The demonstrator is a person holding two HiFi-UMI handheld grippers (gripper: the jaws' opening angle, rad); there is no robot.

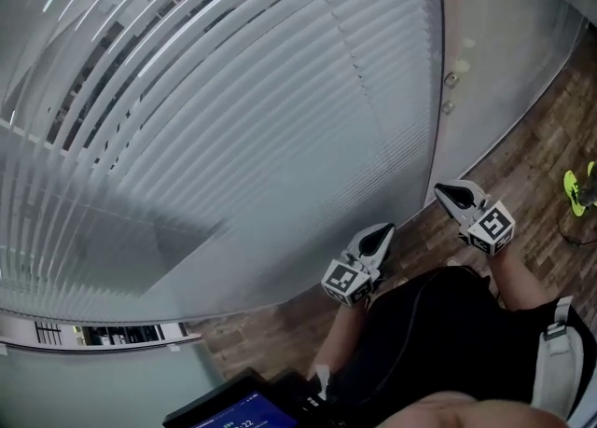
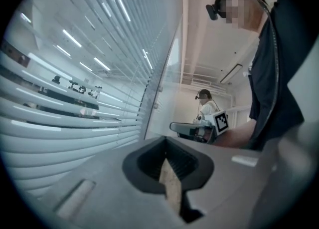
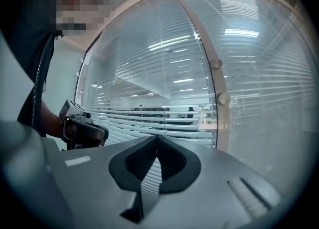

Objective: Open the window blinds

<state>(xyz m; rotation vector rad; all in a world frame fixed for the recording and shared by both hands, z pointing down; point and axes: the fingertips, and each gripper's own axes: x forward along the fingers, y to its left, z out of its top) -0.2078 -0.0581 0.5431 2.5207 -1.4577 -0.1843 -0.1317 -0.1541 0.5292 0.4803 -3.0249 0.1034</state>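
Grey horizontal window blinds point(image 1: 233, 137) hang lowered over the glass, with slats tilted enough at the upper left to show through. They also fill the left of the left gripper view point(image 2: 75, 123) and the middle of the right gripper view point(image 3: 164, 118). My left gripper point(image 1: 381, 235) is low near my body, short of the blinds' bottom edge, shut with nothing in it point(image 2: 167, 154). My right gripper point(image 1: 455, 195) is further right beside the window's frame post, shut and empty point(image 3: 157, 140). Neither touches the blinds. No cord or wand is clearly visible.
A pale vertical frame post point(image 1: 440, 90) with two small knobs point(image 1: 451, 79) separates the blinds from a frosted glass panel. Wood floor point(image 1: 522, 165) lies below, with a yellow-green object point(image 1: 576, 191) at the right edge. A dark screen point(image 1: 233, 409) sits at the bottom. Another person point(image 2: 205, 104) stands far off.
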